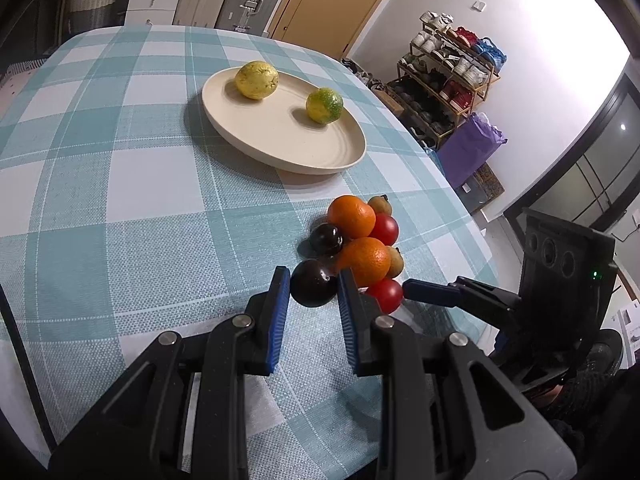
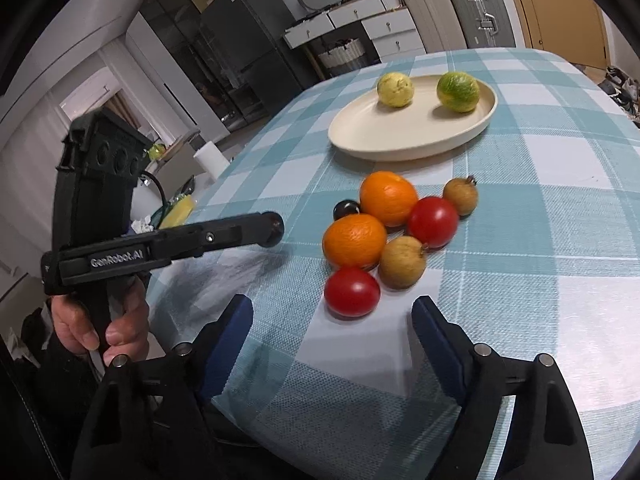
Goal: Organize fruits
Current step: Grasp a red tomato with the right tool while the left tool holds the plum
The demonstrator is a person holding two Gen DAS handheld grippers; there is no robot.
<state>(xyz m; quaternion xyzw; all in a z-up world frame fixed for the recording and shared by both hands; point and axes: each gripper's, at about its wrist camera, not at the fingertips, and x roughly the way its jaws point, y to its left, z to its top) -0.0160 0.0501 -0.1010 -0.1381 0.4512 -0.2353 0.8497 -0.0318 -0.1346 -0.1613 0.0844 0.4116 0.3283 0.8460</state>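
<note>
Two hand-held grippers work here: your left hand-held gripper (image 1: 313,289) clamps a dark plum (image 1: 312,288); your right hand-held gripper (image 2: 332,320) gapes wide just short of a red tomato (image 2: 351,291). Beyond, seven fruits wait clustered; farther, the plate (image 2: 400,136) holds two, with bare desk (image 2: 540,240) around.

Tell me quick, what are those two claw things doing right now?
Left gripper: closed on a dark plum.
Right gripper: open, holding nothing, fingers on either side of a red tomato.
</note>
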